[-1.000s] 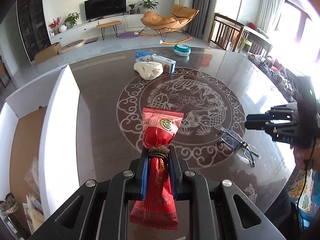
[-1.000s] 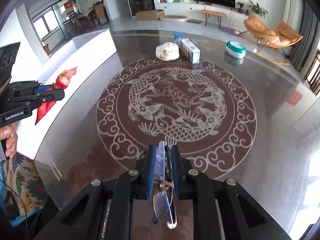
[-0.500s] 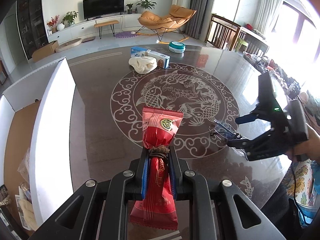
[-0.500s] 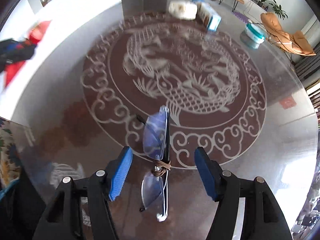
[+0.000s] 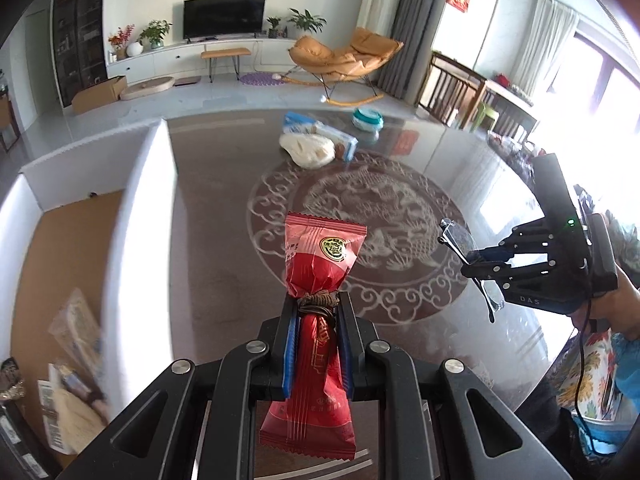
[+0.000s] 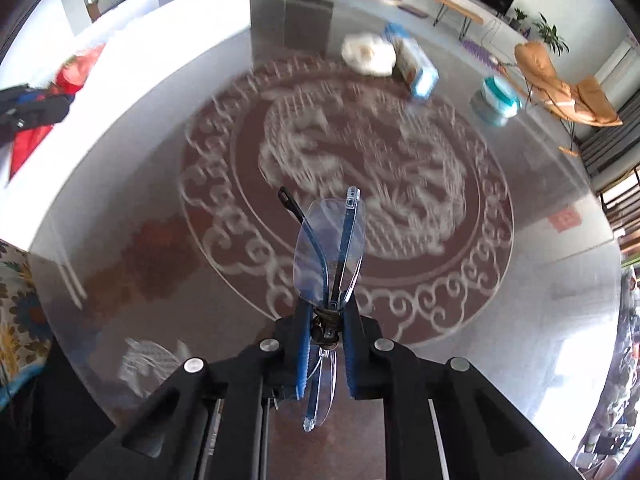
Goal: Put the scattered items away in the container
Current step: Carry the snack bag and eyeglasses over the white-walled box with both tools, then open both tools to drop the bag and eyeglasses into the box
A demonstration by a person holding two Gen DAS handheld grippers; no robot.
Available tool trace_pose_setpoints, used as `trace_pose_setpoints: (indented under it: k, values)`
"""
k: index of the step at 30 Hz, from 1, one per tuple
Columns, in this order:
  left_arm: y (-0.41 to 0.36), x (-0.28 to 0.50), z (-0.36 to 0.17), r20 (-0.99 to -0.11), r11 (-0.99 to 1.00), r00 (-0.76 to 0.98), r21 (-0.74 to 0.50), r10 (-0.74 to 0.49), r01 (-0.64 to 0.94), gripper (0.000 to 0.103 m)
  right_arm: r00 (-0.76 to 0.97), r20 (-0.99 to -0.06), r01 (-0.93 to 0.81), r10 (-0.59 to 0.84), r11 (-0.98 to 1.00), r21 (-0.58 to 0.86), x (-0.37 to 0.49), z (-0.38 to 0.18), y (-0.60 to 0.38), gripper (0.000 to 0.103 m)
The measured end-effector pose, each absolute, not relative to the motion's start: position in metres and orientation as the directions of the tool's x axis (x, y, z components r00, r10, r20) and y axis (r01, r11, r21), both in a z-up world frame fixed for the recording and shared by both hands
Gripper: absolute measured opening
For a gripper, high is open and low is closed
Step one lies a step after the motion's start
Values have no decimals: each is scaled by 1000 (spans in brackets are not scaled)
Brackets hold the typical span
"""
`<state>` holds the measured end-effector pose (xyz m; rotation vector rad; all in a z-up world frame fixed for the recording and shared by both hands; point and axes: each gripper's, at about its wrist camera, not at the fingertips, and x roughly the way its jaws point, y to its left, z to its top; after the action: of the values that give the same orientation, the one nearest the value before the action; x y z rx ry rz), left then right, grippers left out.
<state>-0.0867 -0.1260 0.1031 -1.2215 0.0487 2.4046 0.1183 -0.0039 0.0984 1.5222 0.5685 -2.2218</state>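
My left gripper is shut on a red snack packet and holds it above the table beside the white box on the left. My right gripper is shut on folded rimless glasses and holds them lifted above the glass table. In the left wrist view the right gripper with the glasses is at the right. In the right wrist view the left gripper with the red packet is at the far left, by the box wall.
The box holds several wrapped items. At the table's far side lie a cream bundle, a blue-and-white carton and a teal round tub. The round glass table has a dragon pattern. A person's floral sleeve is at the right edge.
My right gripper opened half a second ago, then shut on the glasses and lifted them off the table. My left gripper with the red packet has shifted toward the box.
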Motion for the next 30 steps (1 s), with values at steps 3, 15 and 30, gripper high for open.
trace_pose_setpoints:
  k: [3,15,30]
  values:
    - [-159,-89,122,-762,-918,-548,-156,346,-363,17,-360,-924,553,-132,-827,-97,113,129,-35,15]
    - [-356,-97,125,-799,-991,-589,-130,120,-26,17,-309,-806,753,-504,-647,116,118,233,-260,15]
    - [-421,-91,53,-877,-982,-480,-108,21,155,89,-188,-816,769,-547,-599,225,160,128,-392,69]
